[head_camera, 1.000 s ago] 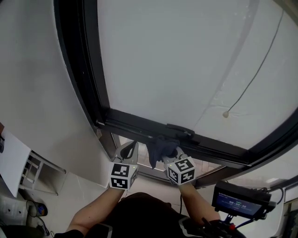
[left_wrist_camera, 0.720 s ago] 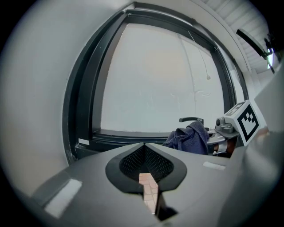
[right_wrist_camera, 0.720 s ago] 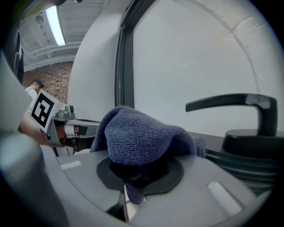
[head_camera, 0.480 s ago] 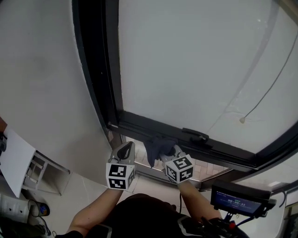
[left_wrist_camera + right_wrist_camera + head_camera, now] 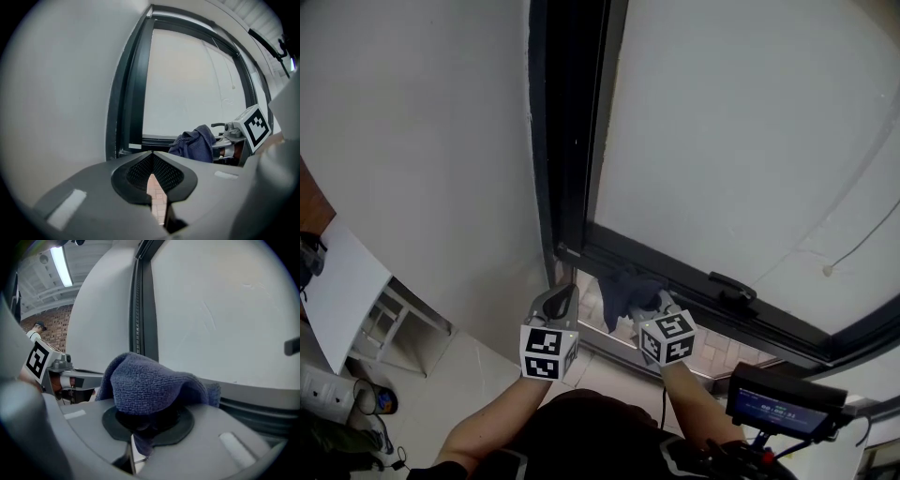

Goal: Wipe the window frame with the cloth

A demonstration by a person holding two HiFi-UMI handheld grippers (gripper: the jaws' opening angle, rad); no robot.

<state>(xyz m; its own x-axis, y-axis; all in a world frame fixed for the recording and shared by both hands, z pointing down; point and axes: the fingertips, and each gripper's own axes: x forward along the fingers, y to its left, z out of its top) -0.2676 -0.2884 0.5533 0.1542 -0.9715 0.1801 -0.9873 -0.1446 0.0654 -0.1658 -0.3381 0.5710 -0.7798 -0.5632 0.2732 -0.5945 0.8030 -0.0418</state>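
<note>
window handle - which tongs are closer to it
Right. The right tongs, shut on the cloth, sit just down-left of the window handle; the left tongs, shut and empty, are further left, by the window frame's corner.

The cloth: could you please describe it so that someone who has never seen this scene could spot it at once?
Find the big dark window frame; near its lower left corner two grippers are held up. The cloth is the bunched dark blue towelling clamped in the right gripper, beside the frame's lower edge; the left gripper holds nothing.
</note>
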